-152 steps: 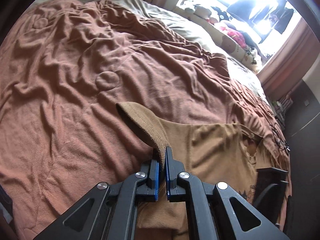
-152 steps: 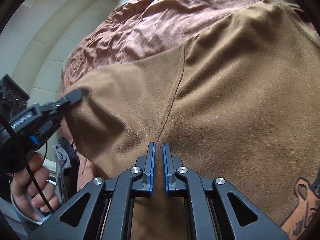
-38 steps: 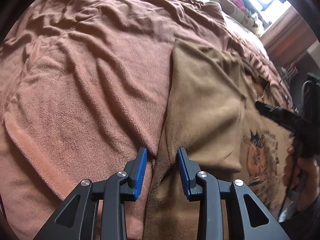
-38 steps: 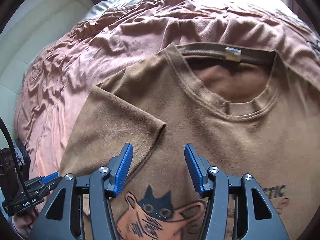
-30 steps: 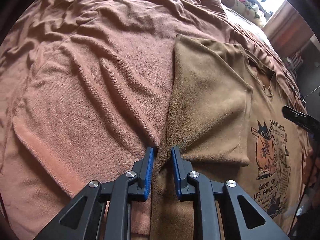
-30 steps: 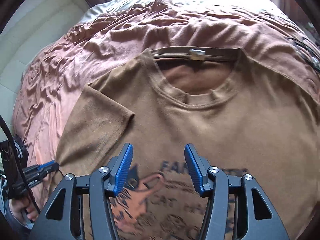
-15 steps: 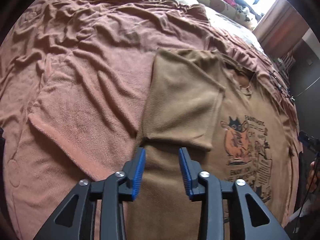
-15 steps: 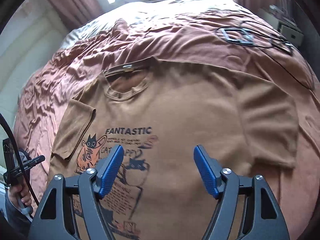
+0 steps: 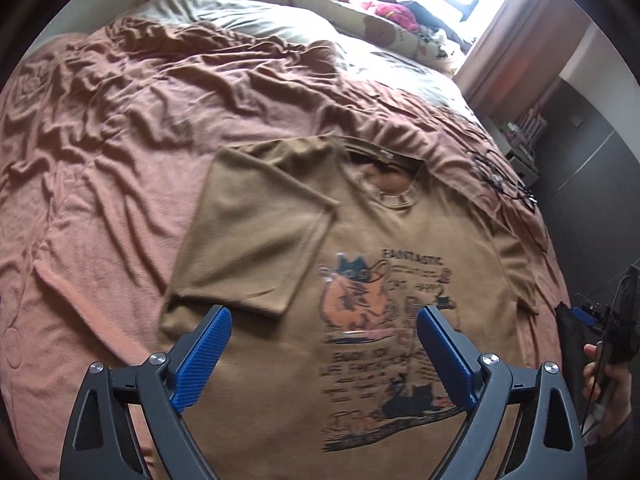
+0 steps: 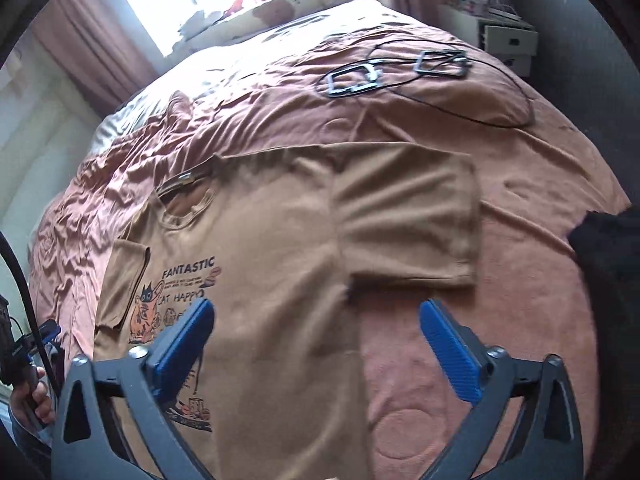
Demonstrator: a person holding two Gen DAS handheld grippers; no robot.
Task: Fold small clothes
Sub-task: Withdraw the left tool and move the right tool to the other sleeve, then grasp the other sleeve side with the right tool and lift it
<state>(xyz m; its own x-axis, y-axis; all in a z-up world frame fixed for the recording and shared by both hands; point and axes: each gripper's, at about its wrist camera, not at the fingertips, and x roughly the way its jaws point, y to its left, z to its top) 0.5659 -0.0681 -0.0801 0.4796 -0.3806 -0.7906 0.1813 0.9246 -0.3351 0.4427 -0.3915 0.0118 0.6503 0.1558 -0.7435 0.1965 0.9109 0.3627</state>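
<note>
Wrinkled terracotta-pink fleece blanket (image 9: 120, 128) covers the bed w/ the light-brown cotton cat-print T-shirt (image 10: 272, 264) spread flat on it, print up, one sleeve (image 9: 256, 240) folded in over the chest, prob. first fold, while the other sleeve (image 10: 408, 220) lies out flat. Left gripper (image 9: 322, 350) & right gripper (image 10: 316, 344) hang above the shirt angled down, jaws opening wide, nothing between them.

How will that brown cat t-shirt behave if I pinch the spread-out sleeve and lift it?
The t-shirt is probably floppy: its one sleeve already lies folded flat over the chest. The spread sleeve would likely drape and drag the body along. The towelling blanket looks grippy, so sliding may bunch it.
</note>
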